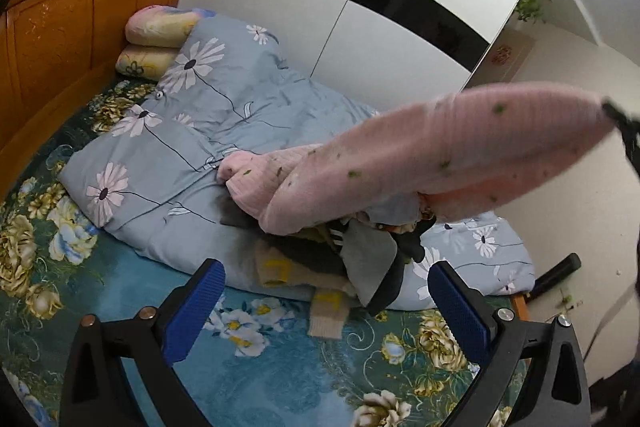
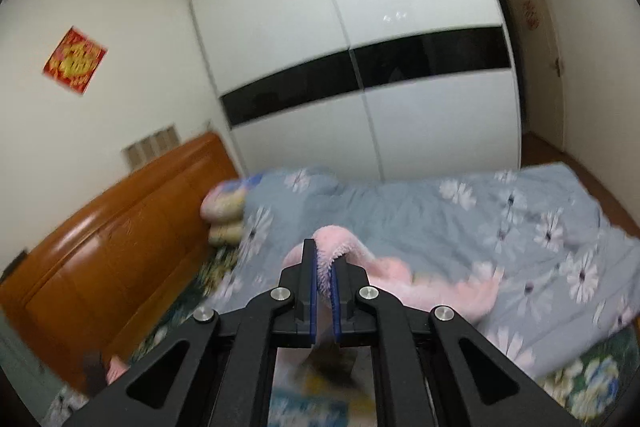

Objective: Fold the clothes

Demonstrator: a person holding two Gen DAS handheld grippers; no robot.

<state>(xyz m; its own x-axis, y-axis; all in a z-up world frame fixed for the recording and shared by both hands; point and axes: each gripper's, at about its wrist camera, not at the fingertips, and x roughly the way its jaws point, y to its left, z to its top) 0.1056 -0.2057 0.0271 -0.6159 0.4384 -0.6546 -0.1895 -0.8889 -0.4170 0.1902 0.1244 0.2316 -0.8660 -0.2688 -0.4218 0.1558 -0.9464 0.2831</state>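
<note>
Pink garment (image 1: pixel 460 155) hangs clamped in the right gripper (image 2: pixel 324 279) above the clothes pile (image 1: pixel 344 259); left gripper (image 1: pixel 324 291) gapes empty.

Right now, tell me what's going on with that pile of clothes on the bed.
A person with a handheld gripper in each hand is sorting laundry to fold. The right gripper is shut on a pink fuzzy garment and holds it up off the heap of mixed clothes, which sits on the blue daisy-print duvet. One end of the garment still trails on the heap. The left gripper is open and empty, hovering over the floral bedsheet just short of the heap.
</note>
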